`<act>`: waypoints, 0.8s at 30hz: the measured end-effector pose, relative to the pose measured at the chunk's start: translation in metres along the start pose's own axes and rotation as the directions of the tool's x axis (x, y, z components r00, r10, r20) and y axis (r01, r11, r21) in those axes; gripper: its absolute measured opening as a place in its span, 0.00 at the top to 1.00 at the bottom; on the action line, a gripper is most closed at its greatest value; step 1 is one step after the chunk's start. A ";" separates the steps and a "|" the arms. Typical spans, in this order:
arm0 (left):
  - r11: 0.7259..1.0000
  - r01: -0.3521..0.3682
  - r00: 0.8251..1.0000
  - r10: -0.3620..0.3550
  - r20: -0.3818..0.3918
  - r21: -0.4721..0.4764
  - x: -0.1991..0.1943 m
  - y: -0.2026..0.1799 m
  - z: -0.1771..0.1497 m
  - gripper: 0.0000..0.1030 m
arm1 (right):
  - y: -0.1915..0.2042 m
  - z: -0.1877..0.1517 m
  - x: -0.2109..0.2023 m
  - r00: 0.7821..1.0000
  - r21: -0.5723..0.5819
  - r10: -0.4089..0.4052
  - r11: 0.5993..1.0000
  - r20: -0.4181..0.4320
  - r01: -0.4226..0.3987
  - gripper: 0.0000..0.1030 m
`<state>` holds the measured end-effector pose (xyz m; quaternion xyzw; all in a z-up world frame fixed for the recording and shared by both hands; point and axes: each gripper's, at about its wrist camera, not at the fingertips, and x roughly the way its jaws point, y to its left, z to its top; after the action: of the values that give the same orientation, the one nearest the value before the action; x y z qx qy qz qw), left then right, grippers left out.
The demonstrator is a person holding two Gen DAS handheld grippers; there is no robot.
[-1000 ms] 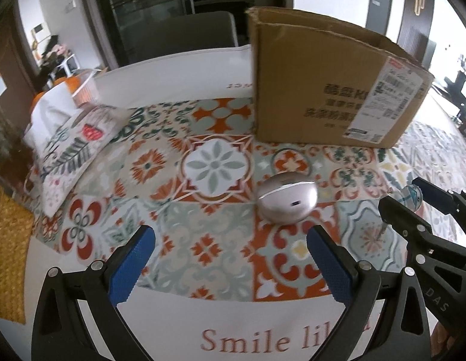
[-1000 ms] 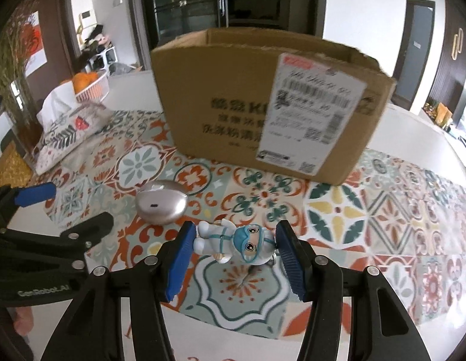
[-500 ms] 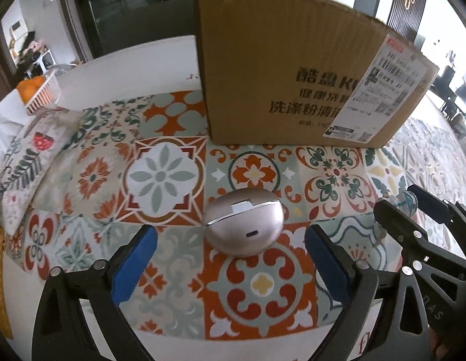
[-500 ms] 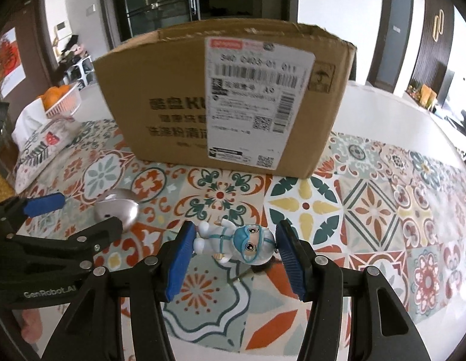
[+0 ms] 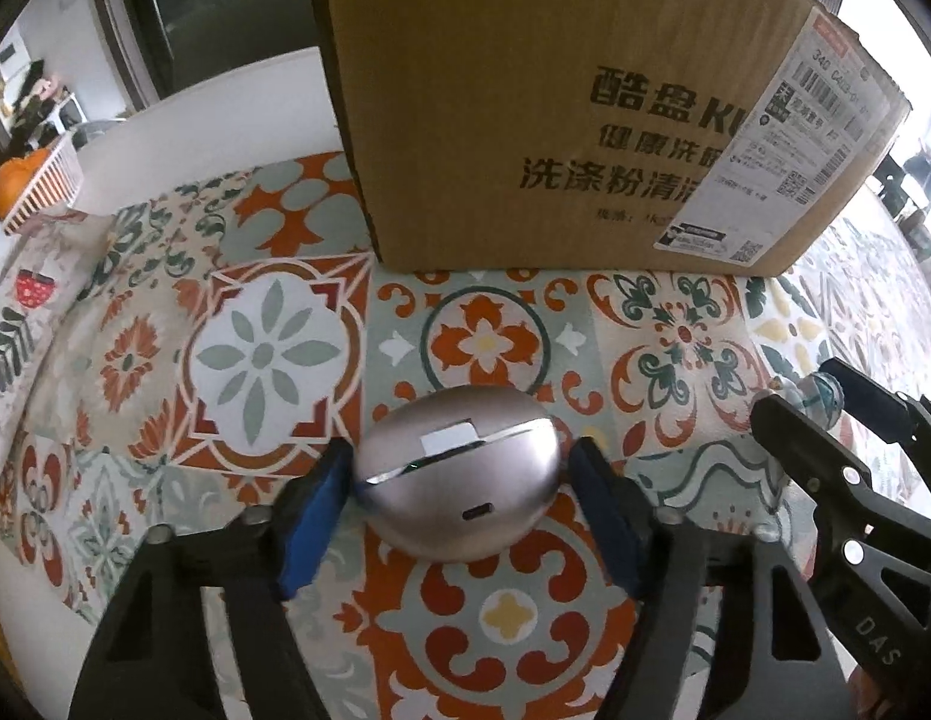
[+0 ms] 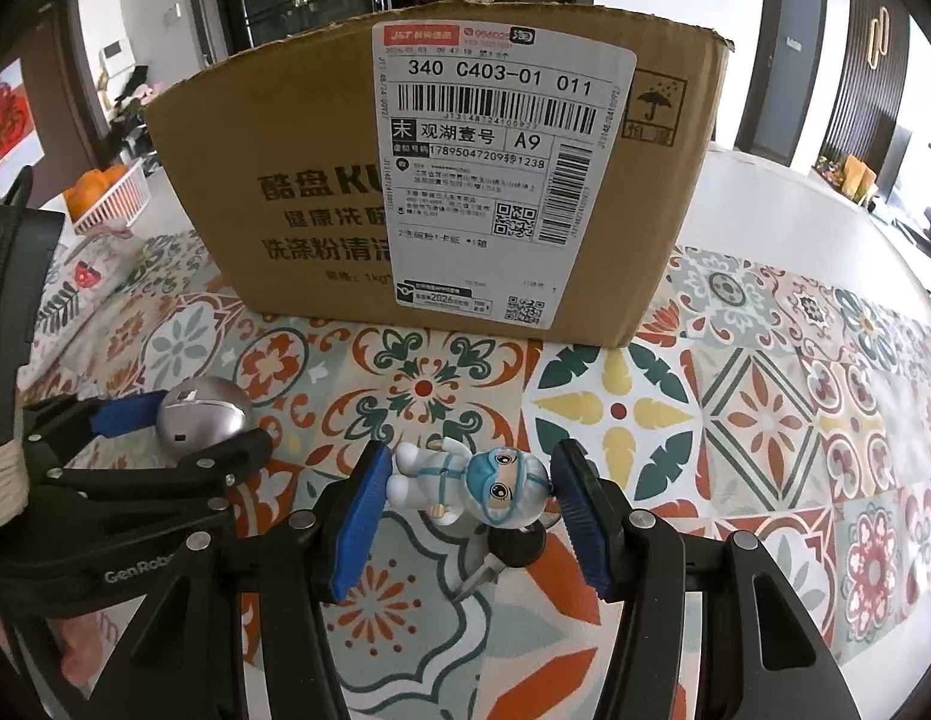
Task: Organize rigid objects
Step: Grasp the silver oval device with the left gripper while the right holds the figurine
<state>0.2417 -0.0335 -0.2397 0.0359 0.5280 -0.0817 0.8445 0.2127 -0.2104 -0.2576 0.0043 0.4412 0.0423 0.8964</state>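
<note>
A silver egg-shaped case (image 5: pixel 459 486) lies on the patterned tablecloth (image 5: pixel 267 354). My left gripper (image 5: pixel 462 468) straddles it and its jaws are closing. The left blue pad is at the case's side, and a slim gap shows at the right pad. In the right wrist view that same left gripper (image 6: pixel 213 420) flanks the case (image 6: pixel 204 417) at the far left. My right gripper (image 6: pixel 471 468) is shut on a small white-and-blue figurine keychain (image 6: pixel 465 480) held sideways. Its key (image 6: pixel 501 558) hangs below it, just over the cloth. A cardboard box (image 6: pixel 321 210) stands behind.
The box (image 5: pixel 555 120) fills the back of the table, close behind both grippers. A white basket of oranges (image 5: pixel 39 192) and a leaf-print cushion (image 5: pixel 21 312) sit at the far left. My right gripper (image 5: pixel 825 402) is close on the right of the left one.
My left gripper has come forward and down over the silver case, and its jaws have narrowed from wide to just about the case. The right gripper has shifted slightly toward the box, still gripping the figurine.
</note>
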 end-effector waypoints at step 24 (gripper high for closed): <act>1.000 0.019 0.991 -0.016 0.132 -0.022 -0.079 -0.006 -0.002 0.38 | 0.004 0.003 -0.055 0.997 0.000 -0.001 1.000 0.076 0.001 0.46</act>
<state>0.2055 -0.0312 -0.1698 0.0161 0.4723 -0.0853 0.8772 0.1815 -0.2107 -0.2118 0.0057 0.4068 0.0418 0.9126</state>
